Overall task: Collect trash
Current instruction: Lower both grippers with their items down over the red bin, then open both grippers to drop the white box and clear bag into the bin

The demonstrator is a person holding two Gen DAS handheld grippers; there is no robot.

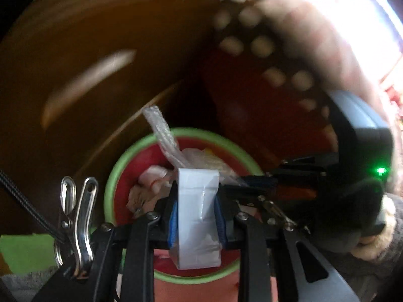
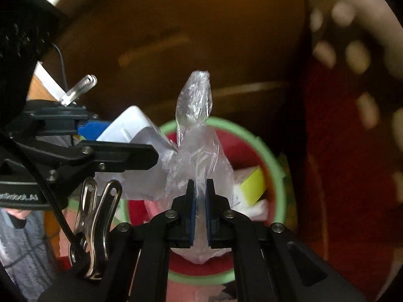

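My left gripper is shut on a white carton and holds it over a red bin with a green rim. The bin holds crumpled paper and plastic. My right gripper is shut on a clear plastic bag over the same bin. A yellow box lies inside the bin. The left gripper with the white carton shows at the left of the right wrist view. The right gripper reaches in from the right of the left wrist view.
A brown wooden surface lies behind the bin. A red cloth with pale dots is on the right. Something green lies at the lower left. The scene is blurred by motion.
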